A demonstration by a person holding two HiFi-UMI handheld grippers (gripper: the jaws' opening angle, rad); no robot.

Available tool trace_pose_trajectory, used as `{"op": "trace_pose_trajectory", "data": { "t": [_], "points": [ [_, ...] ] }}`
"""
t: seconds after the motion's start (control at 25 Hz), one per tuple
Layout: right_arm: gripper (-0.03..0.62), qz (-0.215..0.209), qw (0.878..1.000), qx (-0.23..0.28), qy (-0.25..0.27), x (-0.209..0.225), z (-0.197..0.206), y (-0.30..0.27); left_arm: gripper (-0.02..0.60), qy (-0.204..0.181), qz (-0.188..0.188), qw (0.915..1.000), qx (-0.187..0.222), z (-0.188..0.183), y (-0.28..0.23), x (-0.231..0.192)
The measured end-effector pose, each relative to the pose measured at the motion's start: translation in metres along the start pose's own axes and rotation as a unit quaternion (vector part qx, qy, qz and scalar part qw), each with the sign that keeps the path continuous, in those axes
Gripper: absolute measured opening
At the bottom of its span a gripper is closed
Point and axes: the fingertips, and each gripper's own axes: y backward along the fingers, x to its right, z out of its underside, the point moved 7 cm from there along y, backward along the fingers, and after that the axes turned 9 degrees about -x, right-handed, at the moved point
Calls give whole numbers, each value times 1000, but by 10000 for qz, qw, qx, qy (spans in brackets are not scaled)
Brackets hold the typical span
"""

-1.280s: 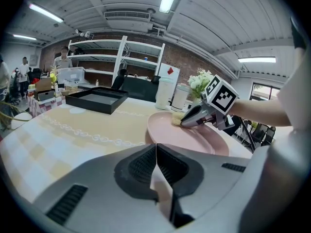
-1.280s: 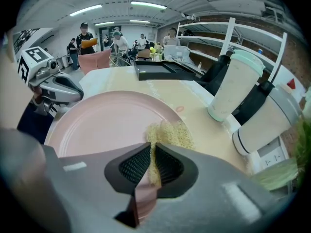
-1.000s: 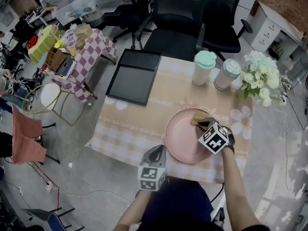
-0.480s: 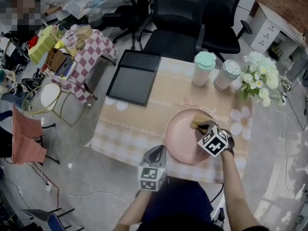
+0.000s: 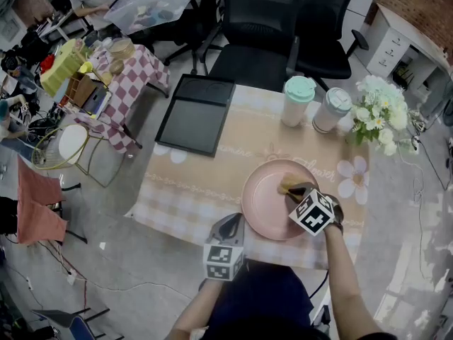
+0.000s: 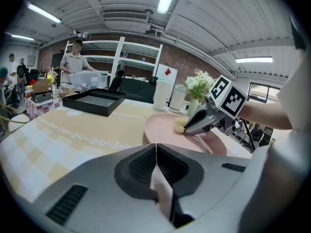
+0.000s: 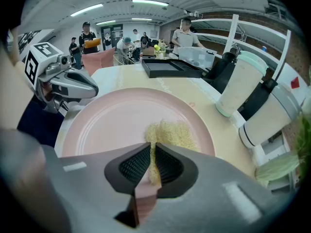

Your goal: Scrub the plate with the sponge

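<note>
A round pink plate lies on the patterned tablecloth at the table's near right; it also shows in the right gripper view and the left gripper view. My right gripper is shut on a yellow sponge, pressed flat on the plate's right half. The left gripper view shows the sponge under that gripper. My left gripper hangs at the table's near edge, left of the plate, jaws closed on nothing.
A black tray sits at the table's far left. Two lidded tumblers and a vase of white flowers stand at the far right. Office chairs stand behind the table. A checkered side table lies to the left.
My right gripper has slid the sponge a little toward me and leftward across the plate. The left gripper has stayed put.
</note>
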Motion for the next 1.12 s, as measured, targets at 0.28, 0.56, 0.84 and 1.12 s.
{"op": "trace_pose_trajectory", "data": {
  "t": [0.28, 0.56, 0.84, 1.12],
  "points": [
    [32, -43, 10000, -24, 0, -9, 3, 1, 12, -30, 71, 10000, -10, 0, -3, 2],
    [32, -123, 9999, -55, 11, -22, 4, 4, 12, -57, 109, 9999, -16, 0, -2, 2],
    [32, -112, 9999, -49, -15, -35, 10, 7, 12, -59, 88, 9999, -8, -1, -2, 2],
    [32, -245, 9997, -28, -91, -47, 17, 8, 12, -88, 125, 9999, -28, -1, -6, 5]
  ]
}}
